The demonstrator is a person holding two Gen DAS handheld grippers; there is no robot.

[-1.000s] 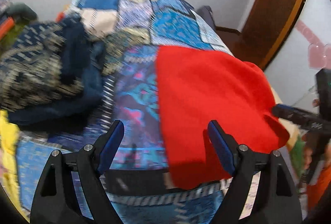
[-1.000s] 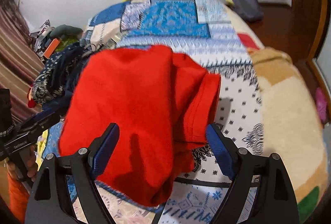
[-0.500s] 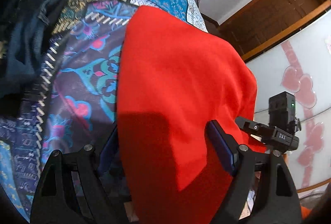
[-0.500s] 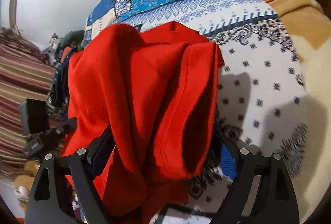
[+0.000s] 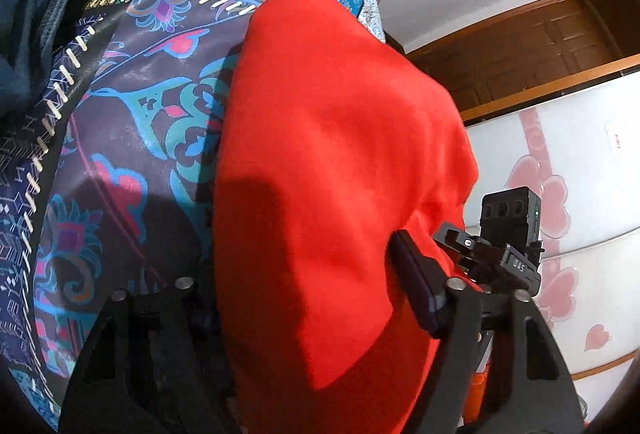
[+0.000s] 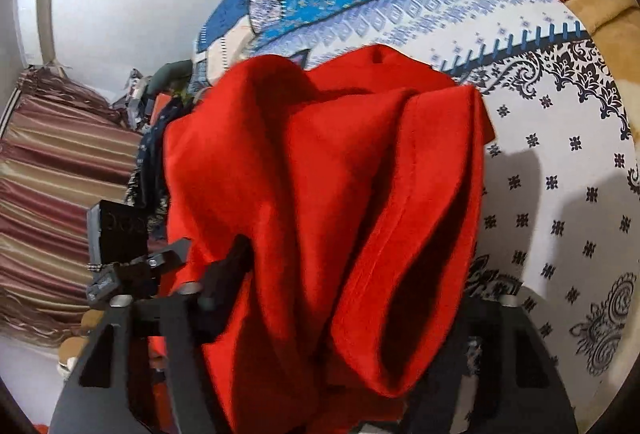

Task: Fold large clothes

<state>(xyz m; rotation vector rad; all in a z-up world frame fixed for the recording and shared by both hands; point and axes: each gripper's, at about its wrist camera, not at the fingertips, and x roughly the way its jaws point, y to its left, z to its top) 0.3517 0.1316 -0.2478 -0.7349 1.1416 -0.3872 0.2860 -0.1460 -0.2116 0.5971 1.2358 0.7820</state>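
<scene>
A red garment point(image 5: 328, 153) lies folded and bunched on a patchwork bedspread point(image 5: 120, 153). My left gripper point(image 5: 308, 298) straddles its near edge. The cloth drapes over and hides the left finger, and the right finger point(image 5: 416, 290) shows beside it. These jaws are closing with the cloth between them. In the right wrist view the red garment point(image 6: 320, 173) rises in thick folds between the jaws of my right gripper point(image 6: 344, 294). The left finger point(image 6: 228, 274) touches the cloth's side, the other finger is hidden, and these jaws are closing too.
Dark blue clothes point(image 5: 36, 13) are piled at the far left of the bed. A wooden door point(image 5: 520, 45) and a panel with pink hearts point(image 5: 560, 193) stand to the right. A striped curtain point(image 6: 52, 193) hangs left, and a tan blanket point(image 6: 608, 5) lies at the bed's far right.
Both grippers have dropped and tilted down onto the red garment's near edge. Their jaws have narrowed, and the cloth that lay ahead of them now sits between the fingers, more bunched.
</scene>
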